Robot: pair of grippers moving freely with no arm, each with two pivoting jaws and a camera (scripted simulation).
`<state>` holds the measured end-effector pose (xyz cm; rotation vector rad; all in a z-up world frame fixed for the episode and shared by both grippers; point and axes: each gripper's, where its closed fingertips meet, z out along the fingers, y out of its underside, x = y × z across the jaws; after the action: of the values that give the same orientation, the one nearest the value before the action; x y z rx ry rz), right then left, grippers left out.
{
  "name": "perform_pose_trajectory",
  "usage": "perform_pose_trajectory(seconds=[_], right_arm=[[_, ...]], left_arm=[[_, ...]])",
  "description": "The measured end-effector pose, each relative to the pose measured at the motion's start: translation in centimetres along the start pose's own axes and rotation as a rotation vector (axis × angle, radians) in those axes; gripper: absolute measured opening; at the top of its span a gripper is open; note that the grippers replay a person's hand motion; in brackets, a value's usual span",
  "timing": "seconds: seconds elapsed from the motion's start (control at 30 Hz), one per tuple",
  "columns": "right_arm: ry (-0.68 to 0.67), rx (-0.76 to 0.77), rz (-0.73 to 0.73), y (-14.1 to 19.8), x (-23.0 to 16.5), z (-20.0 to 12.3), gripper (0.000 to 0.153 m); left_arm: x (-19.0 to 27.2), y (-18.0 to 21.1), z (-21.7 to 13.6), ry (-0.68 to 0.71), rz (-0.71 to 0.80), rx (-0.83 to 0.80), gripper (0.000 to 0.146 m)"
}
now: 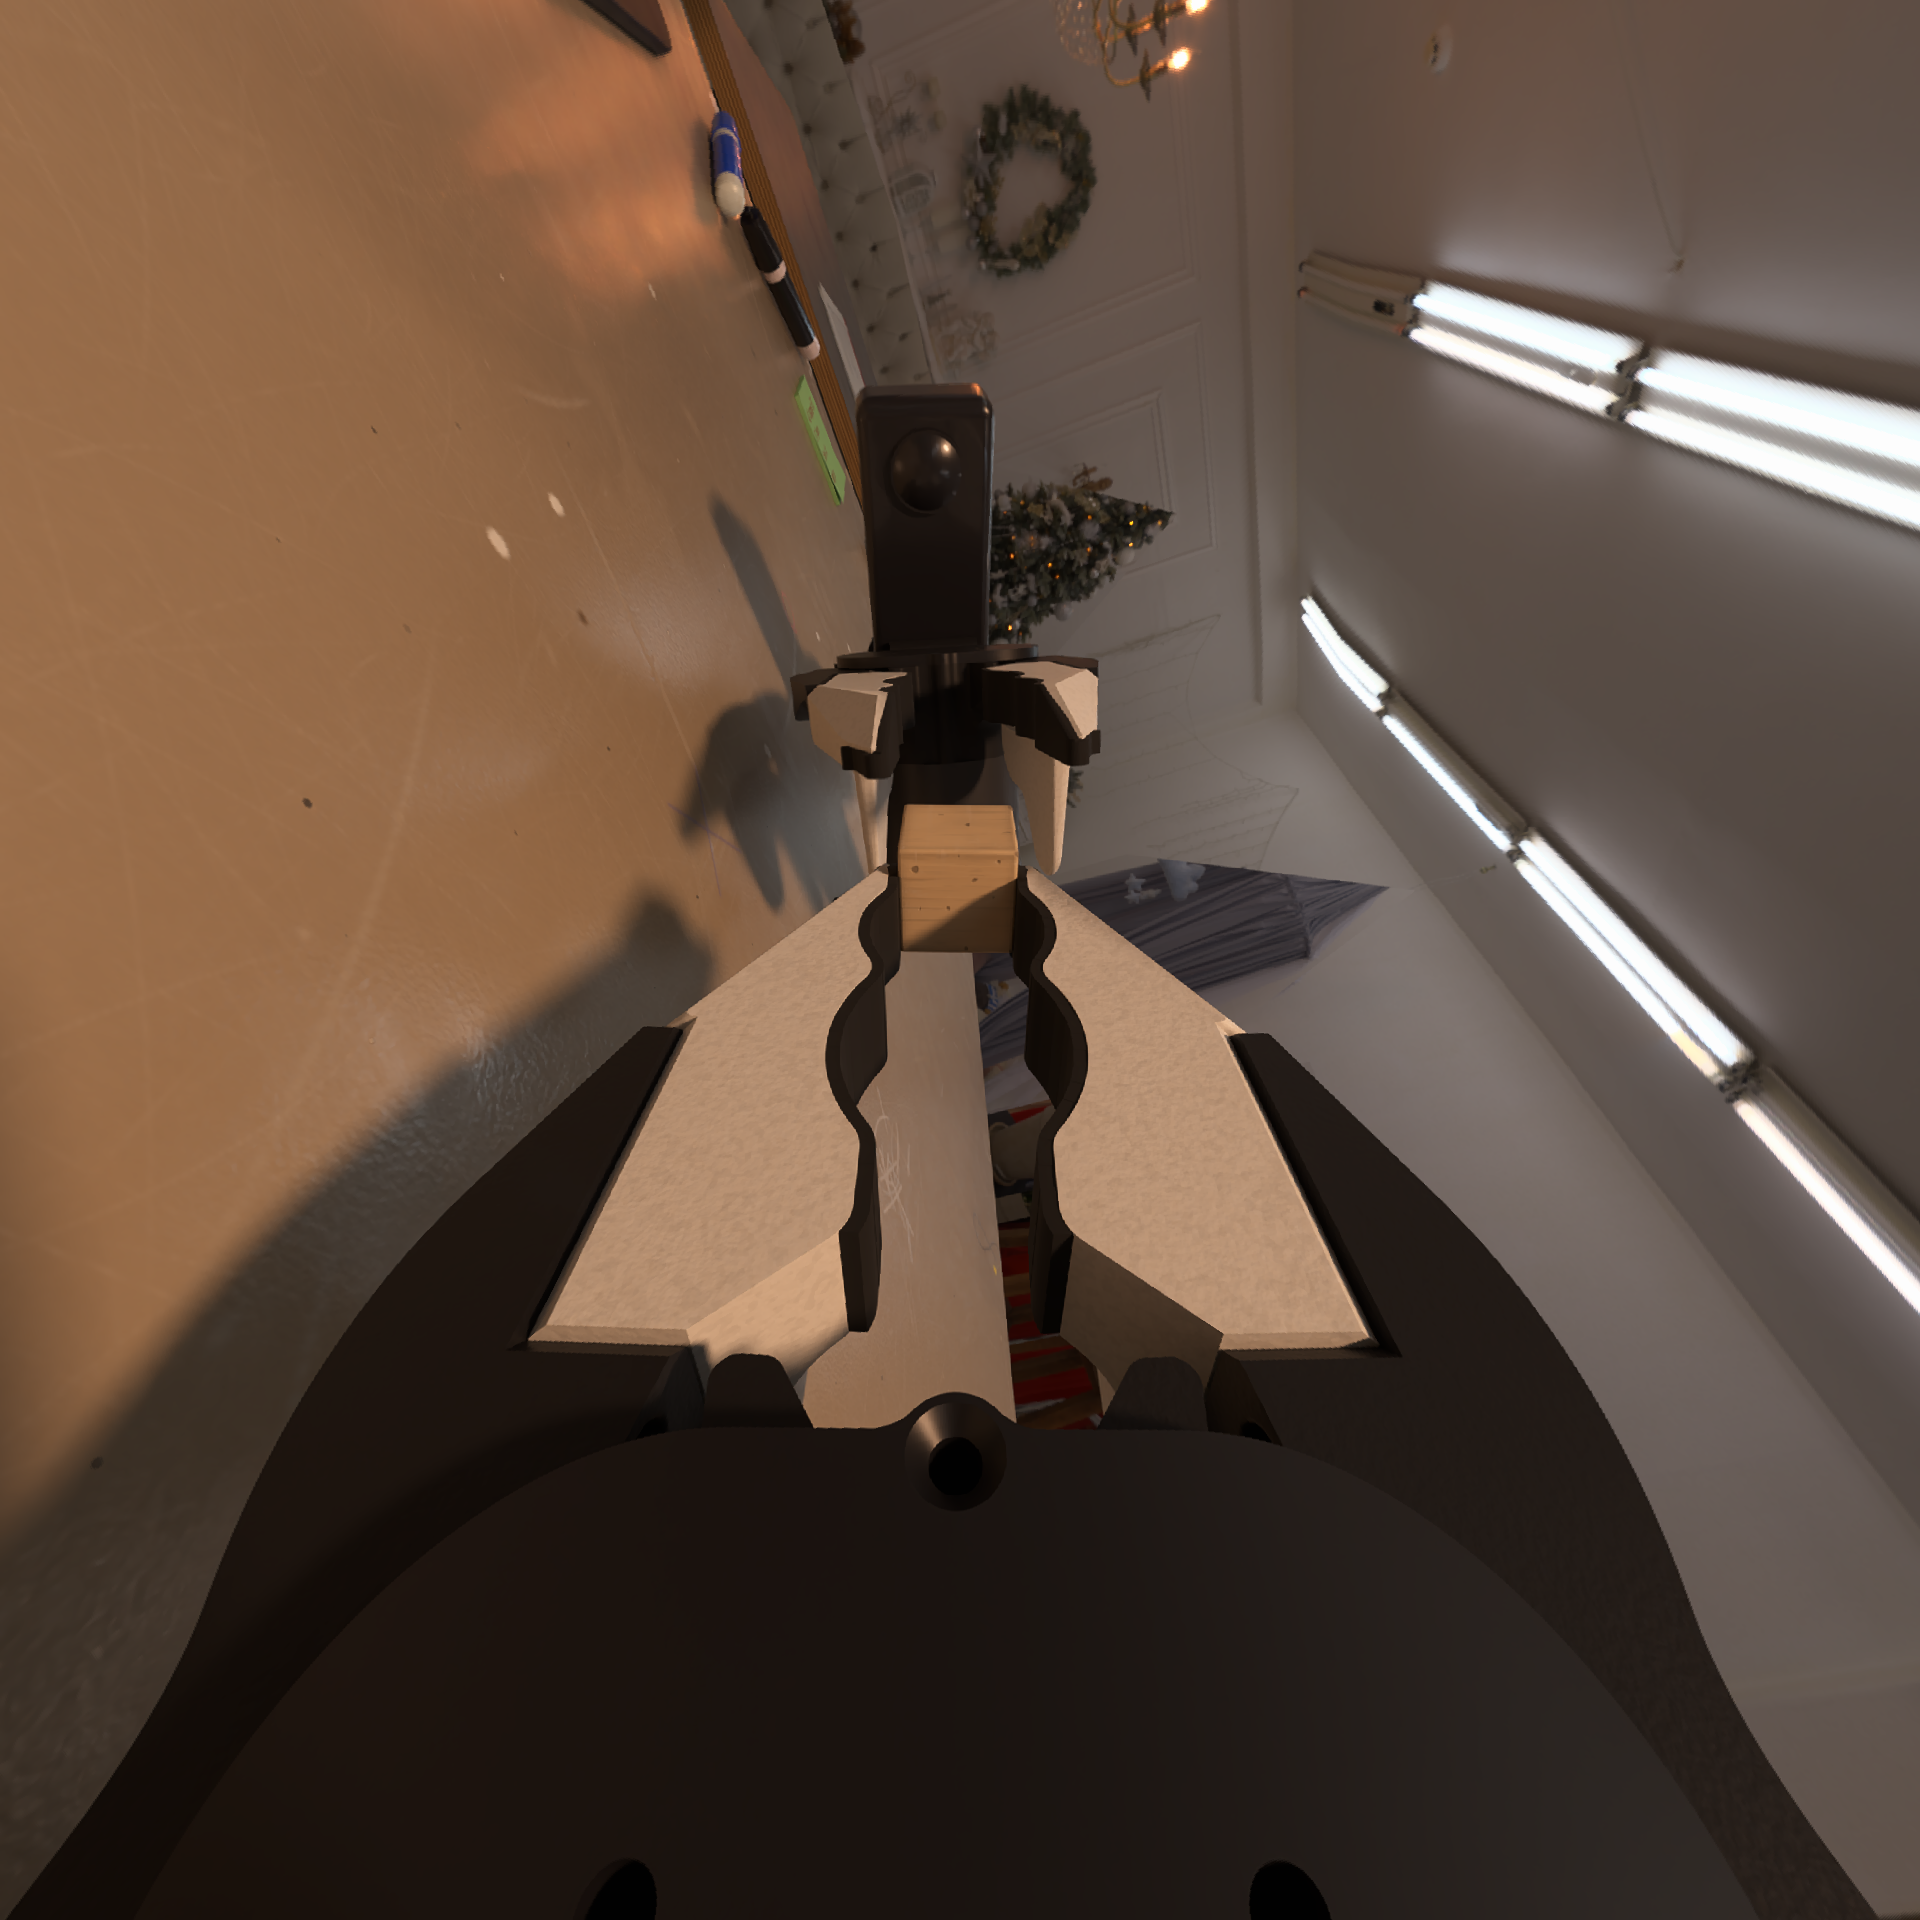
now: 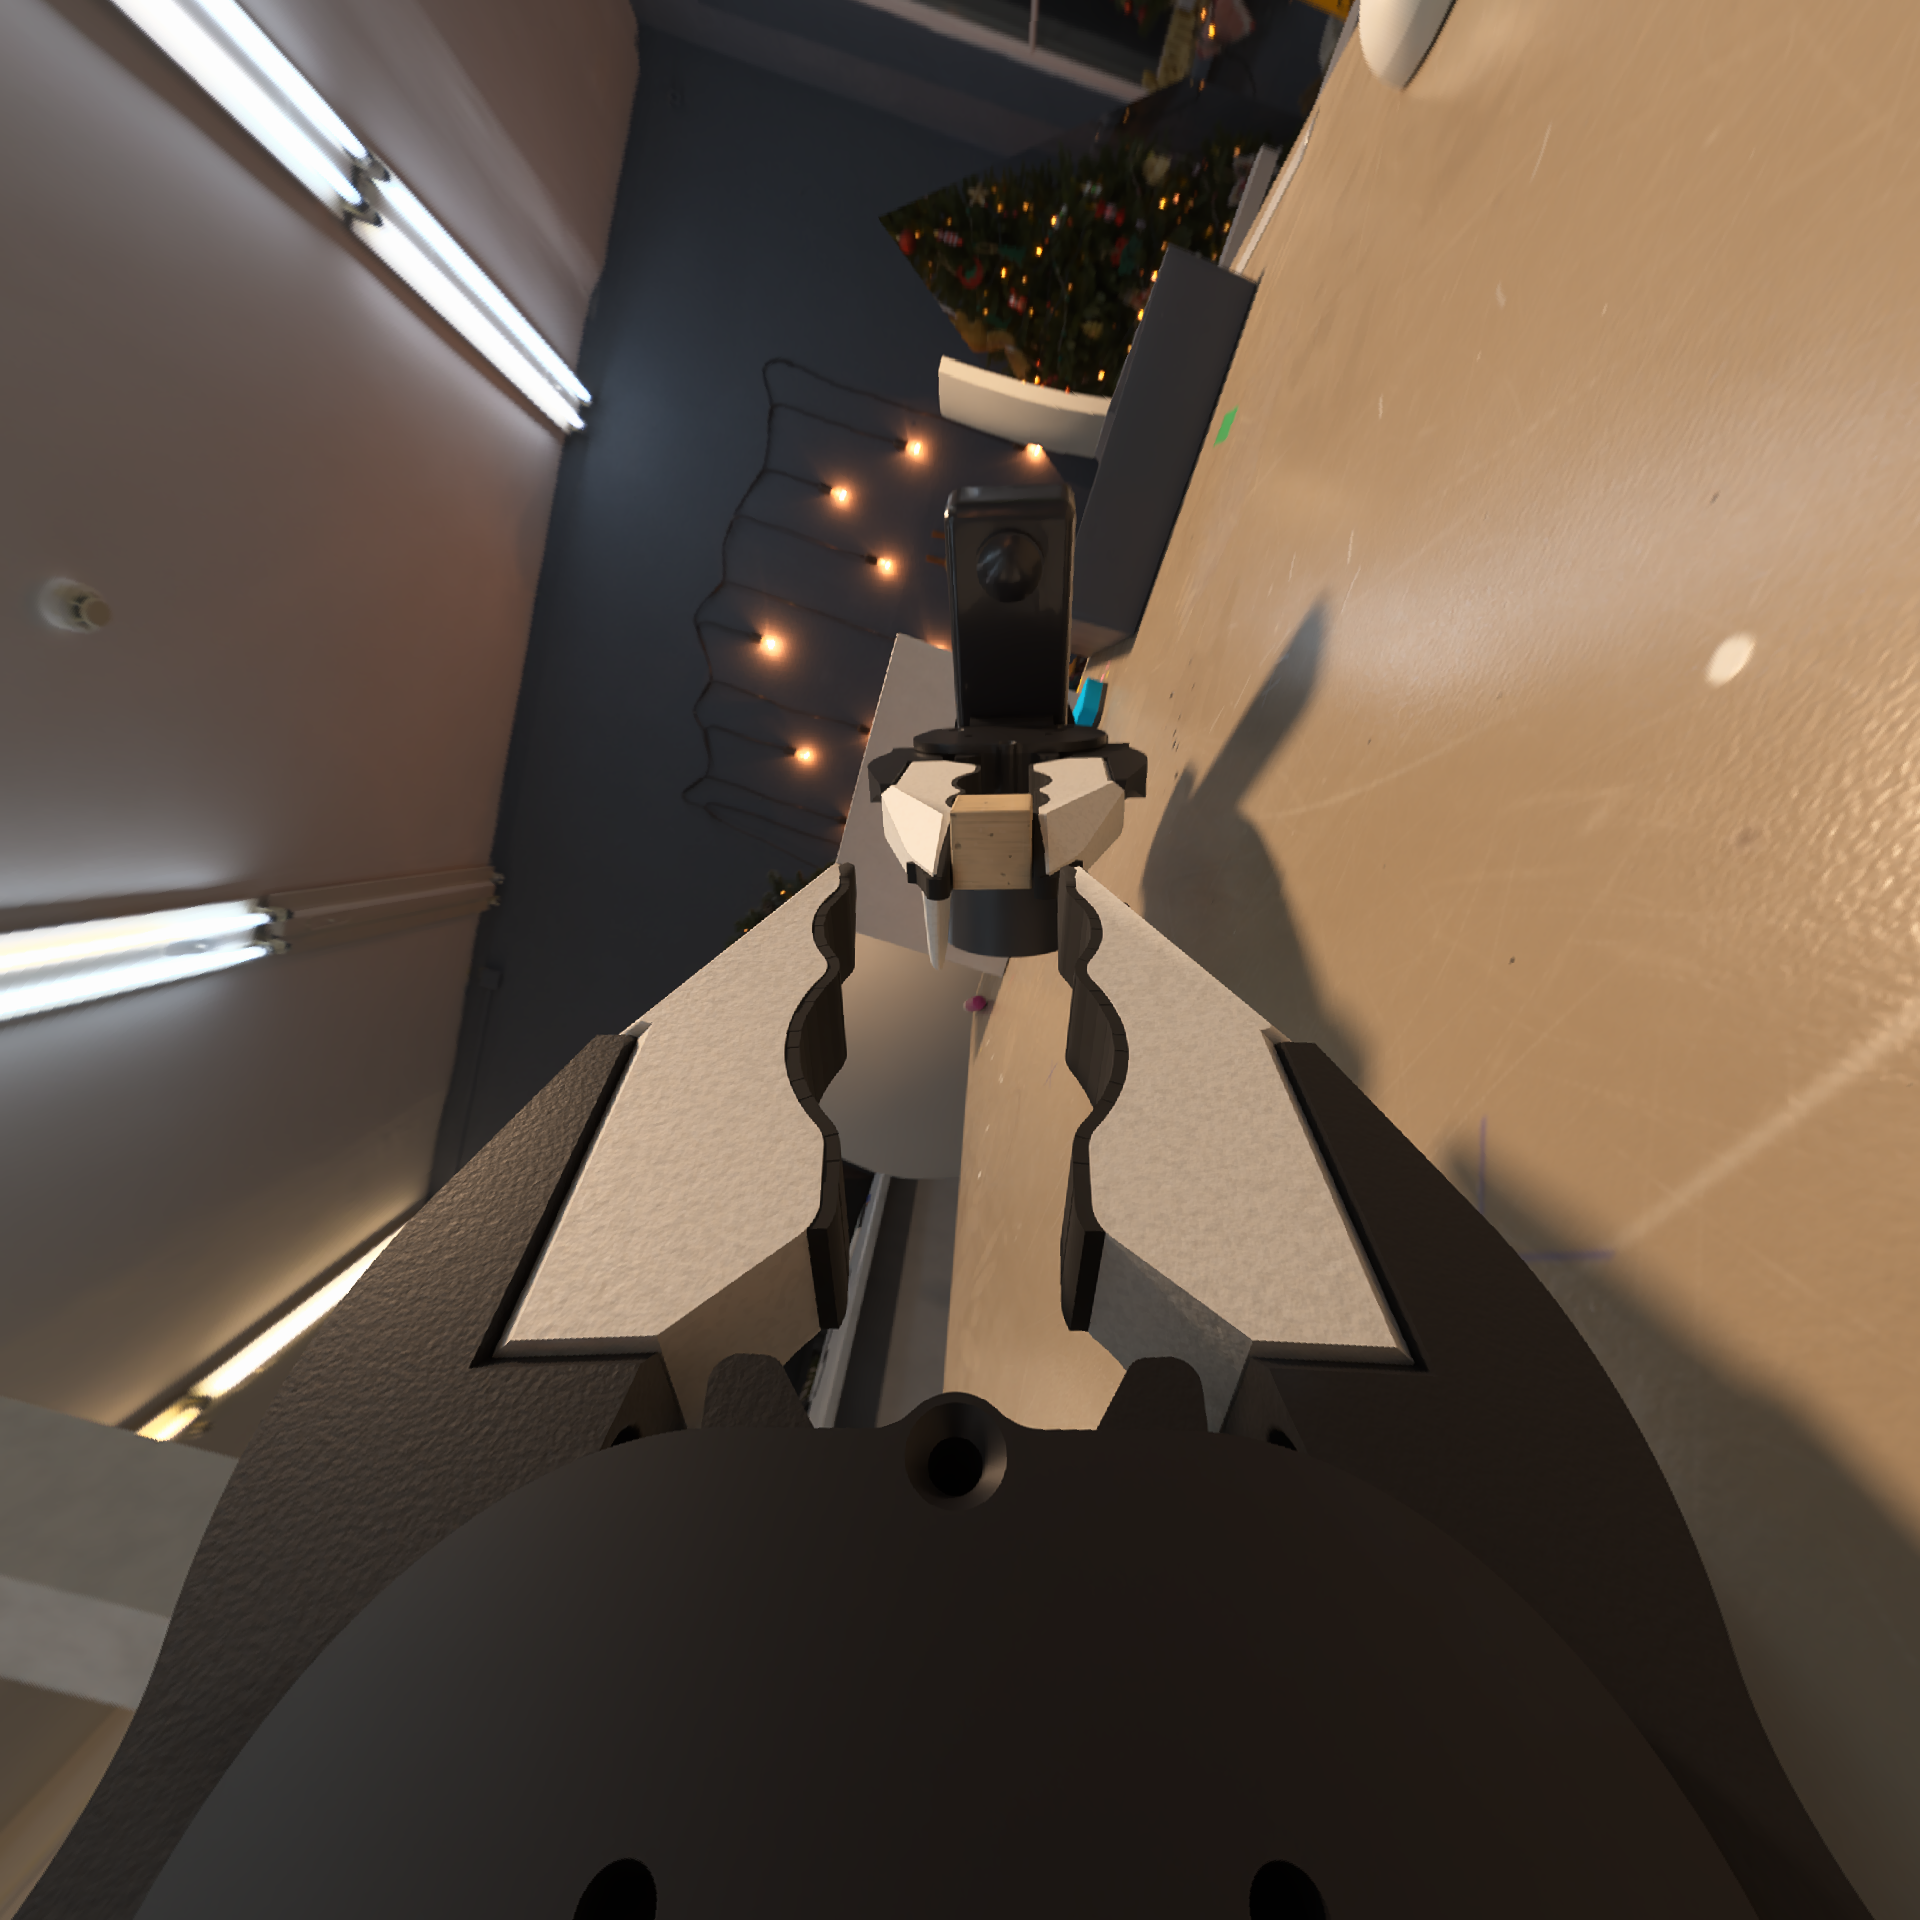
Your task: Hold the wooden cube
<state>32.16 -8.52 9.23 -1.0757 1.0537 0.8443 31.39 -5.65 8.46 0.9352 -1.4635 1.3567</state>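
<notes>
Cube: the wooden cube (image 1: 956, 894) sits at the tips of the left hand-held gripper (image 1: 956, 883), clear of the surface (image 1: 312, 727), which runs along the left of that view.
Left hand-held gripper: pinching the cube between its two fingertips; both flat side faces of the cube meet the inner pads.
Right hand-held gripper: (image 2: 956, 883) spread, nothing between its fingers; it faces the left one head-on.
Key relation: the cube (image 2: 992, 842) lies straight ahead of the right hand-held gripper, just beyond its tips, centred on the gap. The left hand-held gripper (image 2: 992, 831) is the nearer one by far, since it already has the cube.
Gap: from the left wrist view the right hand-held gripper (image 1: 961, 842) has one fingertip just beside the cube's far right edge; whether it touches is hard to tell.
Long axis: none to speak of, as the cube's faces look equal.
Judgement: the hold looks achieved by the left side alone.
Writing: a blue marker (image 1: 725, 156) and a green tag (image 1: 819, 436) lie far off on the surface; nothing on them is legible here.
</notes>
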Motion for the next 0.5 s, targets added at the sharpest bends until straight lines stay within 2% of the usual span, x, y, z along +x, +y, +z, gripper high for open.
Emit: perform_pose_trajectory(seconds=[0.23, 0.37, 0.5], right_arm=[[0.005, 0.103, -0.1, -1.9, -0.8, -0.9, 0.042], [0.106, 0.076, -0.187, -2.0, 0.1, -1.0, 0.046], [0.238, 0.0, -0.252, -1.1, 1.5, -0.4, 0.046]], left_arm=[[0.2, -2.0, -1.5, 0.003, 0.0, 0.088, 0.02], [-0.1, -2.9, -2.6, -0.003, -0.029, 0.138, 0.02], [-0.7, -2.3, -2.3, -0.033, -0.037, 0.087, 0.02]])
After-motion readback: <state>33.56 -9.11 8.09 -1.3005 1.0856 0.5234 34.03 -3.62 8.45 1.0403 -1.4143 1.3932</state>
